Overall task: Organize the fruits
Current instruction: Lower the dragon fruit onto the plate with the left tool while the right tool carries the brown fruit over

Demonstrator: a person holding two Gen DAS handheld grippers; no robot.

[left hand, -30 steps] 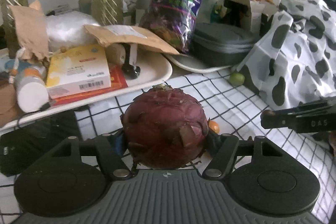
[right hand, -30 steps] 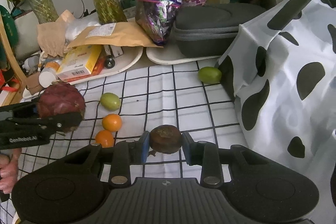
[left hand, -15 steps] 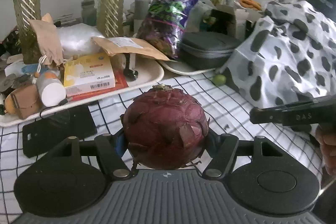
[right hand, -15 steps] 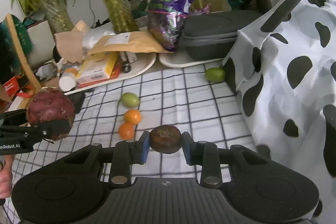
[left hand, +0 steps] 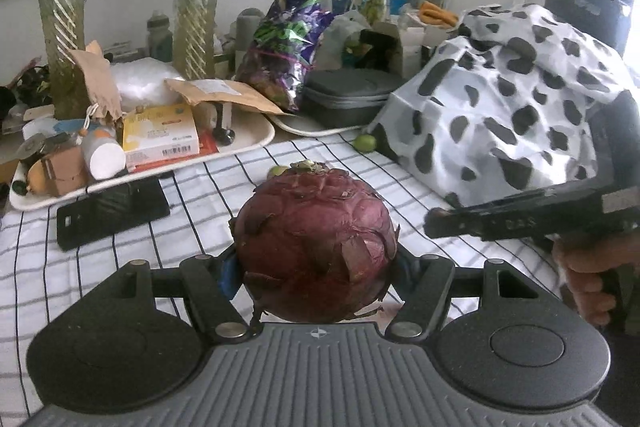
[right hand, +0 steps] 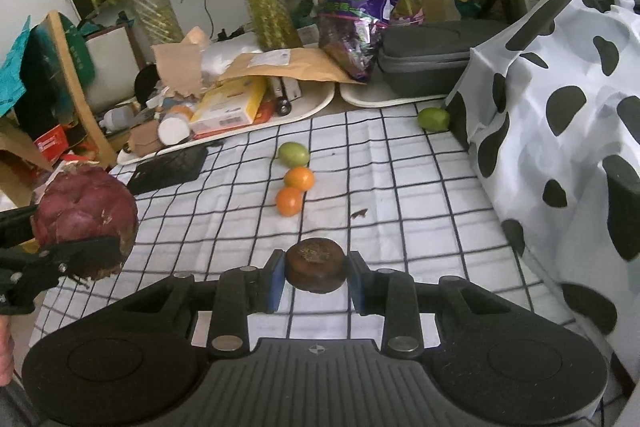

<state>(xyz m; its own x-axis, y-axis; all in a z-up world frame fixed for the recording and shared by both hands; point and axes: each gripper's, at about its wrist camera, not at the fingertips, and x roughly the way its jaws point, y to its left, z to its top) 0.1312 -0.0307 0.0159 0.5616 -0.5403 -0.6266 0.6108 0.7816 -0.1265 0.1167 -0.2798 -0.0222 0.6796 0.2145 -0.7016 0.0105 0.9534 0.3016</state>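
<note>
Two grippers are up over the checked cloth, each clenched on one fruit. Between the pads of the left gripper sits a big dark-red scaly fruit; its bulk hides the fingertips, the cloth behind it and most of a green fruit, of which only a sliver peeks past the top. From the right wrist view the same red fruit hangs at the left edge, the tool carrying it cut off by the frame. The right gripper grips a small brown round fruit between blue pads, held above the cloth. In the left wrist view that gripper shows only as a dark bar from the side with a hand under it — its fingertips cannot be made out there.

Loose on the cloth, counted: two orange fruits, touching, with one green fruit just beyond them, and a second green fruit well apart, against the foot of the cow-spotted cover. What lies under that cover is hidden. One small dark scrap lies on the cloth near the oranges; too small to tell what it is.

Behind — a white tray heaped with boxes and envelopes, a grey case, a purple bag and two glass vases with green stalks, tops cut off.
</note>
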